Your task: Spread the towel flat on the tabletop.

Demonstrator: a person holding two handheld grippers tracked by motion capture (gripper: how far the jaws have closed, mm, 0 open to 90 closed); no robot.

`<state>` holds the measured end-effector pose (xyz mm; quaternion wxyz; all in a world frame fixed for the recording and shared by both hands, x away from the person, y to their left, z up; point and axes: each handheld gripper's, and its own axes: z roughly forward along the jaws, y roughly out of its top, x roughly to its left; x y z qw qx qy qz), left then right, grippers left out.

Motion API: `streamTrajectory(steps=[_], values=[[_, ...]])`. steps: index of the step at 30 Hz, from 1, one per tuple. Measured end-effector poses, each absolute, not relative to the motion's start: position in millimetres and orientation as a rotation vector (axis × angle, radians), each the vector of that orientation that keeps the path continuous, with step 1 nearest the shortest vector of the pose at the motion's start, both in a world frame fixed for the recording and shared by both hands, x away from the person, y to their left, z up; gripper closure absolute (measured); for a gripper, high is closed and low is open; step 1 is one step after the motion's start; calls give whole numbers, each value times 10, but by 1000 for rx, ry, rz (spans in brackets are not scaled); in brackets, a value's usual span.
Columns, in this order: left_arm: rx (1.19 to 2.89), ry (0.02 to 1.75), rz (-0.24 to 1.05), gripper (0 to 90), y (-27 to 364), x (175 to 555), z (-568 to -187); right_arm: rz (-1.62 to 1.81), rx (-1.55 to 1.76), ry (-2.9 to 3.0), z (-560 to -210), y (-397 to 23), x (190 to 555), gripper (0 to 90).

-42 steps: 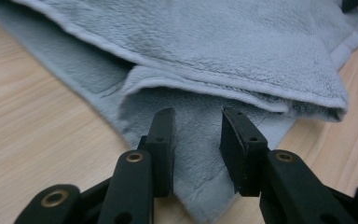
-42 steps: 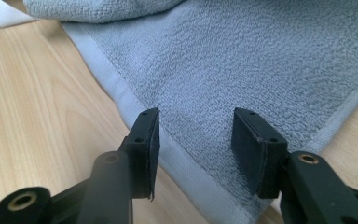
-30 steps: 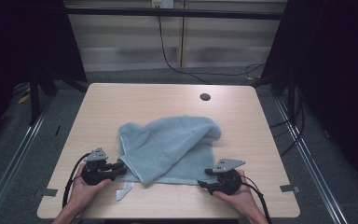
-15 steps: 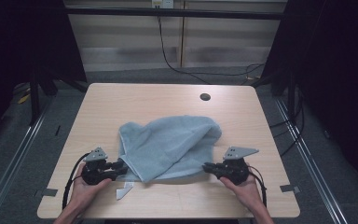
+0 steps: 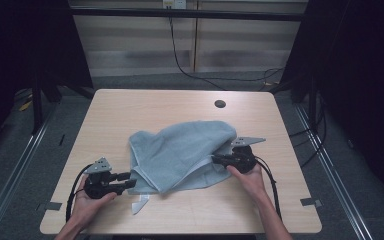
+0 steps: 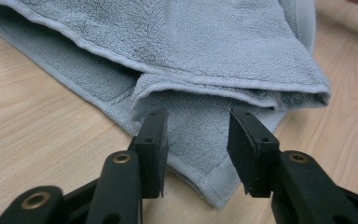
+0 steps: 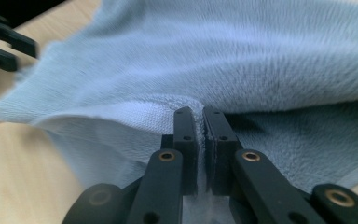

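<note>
The light blue terry towel (image 5: pixel 180 155), lying rumpled mid-surface, looks soft, light and floppy, best taken by its hemmed edges: the right gripper (image 7: pixel 199 116) pinches a fold, while the left gripper (image 6: pixel 196 140) has just been opening, its jaws spread over a corner.

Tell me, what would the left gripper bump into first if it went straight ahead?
Probably the pale blue terry towel: the left gripper has just been opening, and a corner of it lies between its jaws.
</note>
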<state>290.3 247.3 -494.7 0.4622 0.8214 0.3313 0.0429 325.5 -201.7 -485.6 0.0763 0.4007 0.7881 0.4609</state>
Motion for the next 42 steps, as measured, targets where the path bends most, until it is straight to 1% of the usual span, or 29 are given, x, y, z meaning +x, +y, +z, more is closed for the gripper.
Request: streamTrajectory(steps=[2, 3, 5, 6, 8, 12, 13, 14, 15, 16, 17, 18, 19, 21, 22, 23, 25, 27, 32, 33, 34, 35, 38, 40, 41, 42], values=[[2051, 789, 94, 547, 2461, 2865, -4944, 1352, 1241, 2388, -5004, -1972, 3293, 849], [2060, 780, 86, 547, 2448, 2841, -4948, 1352, 1241, 2388, -5004, -1972, 3293, 849], [2081, 742, 80, 509, 2436, 2805, -4962, 1361, 1268, 2393, -5057, -1971, 3296, 850], [2092, 742, 70, 509, 2426, 2795, -4971, 1361, 1268, 2393, -5057, -1971, 3296, 850], [2122, 738, 78, 480, 2402, 2802, -5005, 1348, 1264, 2405, -5073, -1964, 3295, 851], [2129, 731, 97, 473, 2362, 2825, -5034, 1363, 1276, 2402, -5091, -1969, 3282, 853], [2159, 706, 151, 548, 2340, 2805, -5036, 1354, 1267, 2411, -5089, -1962, 3263, 854], [2159, 706, 151, 575, 2340, 2805, -5036, 1354, 1267, 2411, -5089, -1962, 3263, 854], [2164, 724, 176, 649, 2333, 2797, -5031, 1358, 1261, 2422, -5091, -1964, 3228, 855], [2167, 728, 181, 649, 2334, 2797, -5027, 1358, 1261, 2422, -5091, -1964, 3228, 855], [2165, 735, 171, 762, 2355, 2799, -5015, 1362, 1261, 2429, -5091, -1972, 3190, 856], [2165, 735, 171, 790, 2355, 2799, -5015, 1362, 1261, 2429, -5091, -1972, 3190, 856], [2153, 740, 145, 790, 2367, 2804, -5015, 1362, 1263, 2433, -5089, -1971, 3169, 856], [2125, 751, 104, 830, 2398, 2809, -5006, 1358, 1256, 2445, -5084, -1969, 3117, 856], [2104, 750, 73, 872, 2416, 2811, -4996, 1348, 1251, 2456, -5074, -1965, 3092, 856], [2072, 743, 49, 875, 2444, 2790, -4971, 1335, 1236, 2478, -5060, -1959, 3030, 856], [2071, 737, 36, 877, 2454, 2758, -4967, 1331, 1220, 2497, -5051, -1965, 2964, 856], [2051, 727, -10, 877, 2456, 2733, -4969, 1315, 1208, 2513, -5038, -1979, 2896, 857], [2038, 707, -44, 878, 2445, 2674, -4946, 1291, 1188, 2555, -5007, -2007, 2762, 857], [2030, 706, -25, 878, 2443, 2632, -4915, 1298, 1192, 2573, -4994, -2035, 2681, 858], [2030, 706, -25, 878, 2443, 2632, -4915, 1298, 1192, 2573, -4994, -2035, 2681, 858], [1997, 702, -22, 879, 2440, 2609, -4870, 1279, 1175, 2551, -4932, -2065, 2613, 861], [1960, 712, 0, 879, 2435, 2623, -4796, 1336, 1167, 2505, -4845, -2107, 2597, 863], [1913, 731, 50, 880, 2442, 2712, -4665, 1395, 1156, 2413, -4638, -2194, 2633, 864], [1913, 731, 50, 879, 2442, 2712, -4665, 1395, 1156, 2413, -4638, -2194, 2633, 864], [1876, 756, 96, 880, 2460, 2812, -4540, 1428, 1142, 2358, -4471, -2242, 2699, 864]])
